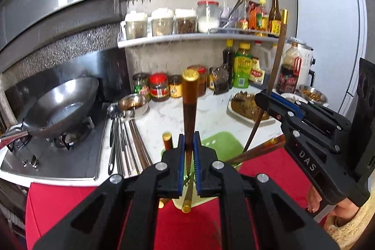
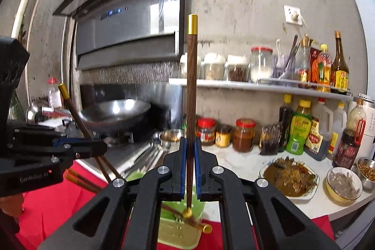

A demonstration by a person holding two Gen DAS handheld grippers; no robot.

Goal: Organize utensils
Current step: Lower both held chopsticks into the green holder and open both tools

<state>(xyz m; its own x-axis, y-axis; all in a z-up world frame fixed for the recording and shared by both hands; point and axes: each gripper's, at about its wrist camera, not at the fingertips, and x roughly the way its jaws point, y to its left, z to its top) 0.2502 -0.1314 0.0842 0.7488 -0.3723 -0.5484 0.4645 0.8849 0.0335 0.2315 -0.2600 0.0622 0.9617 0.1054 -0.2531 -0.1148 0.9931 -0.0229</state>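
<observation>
Each gripper, left (image 1: 187, 151) and right (image 2: 190, 156), is clamped on an upright chopstick (image 1: 189, 107) directly above the green holder (image 1: 222, 147).

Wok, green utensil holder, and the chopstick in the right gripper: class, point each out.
wok (image 1: 63, 100), left wrist view, inner bowl.
green utensil holder (image 1: 222, 144), left wrist view, rim.
chopstick (image 2: 191, 90), right wrist view, wooden shaft.

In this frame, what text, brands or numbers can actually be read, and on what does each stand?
"DAS": white letters on the side of the right gripper, seen from the left wrist.
"GenRobot.AI": on the body of the left gripper, seen from the right wrist, slightly soft.
Bottle and jar labels: printed, too blurred to read.
Range hood display: lit marks, unreadable.
</observation>
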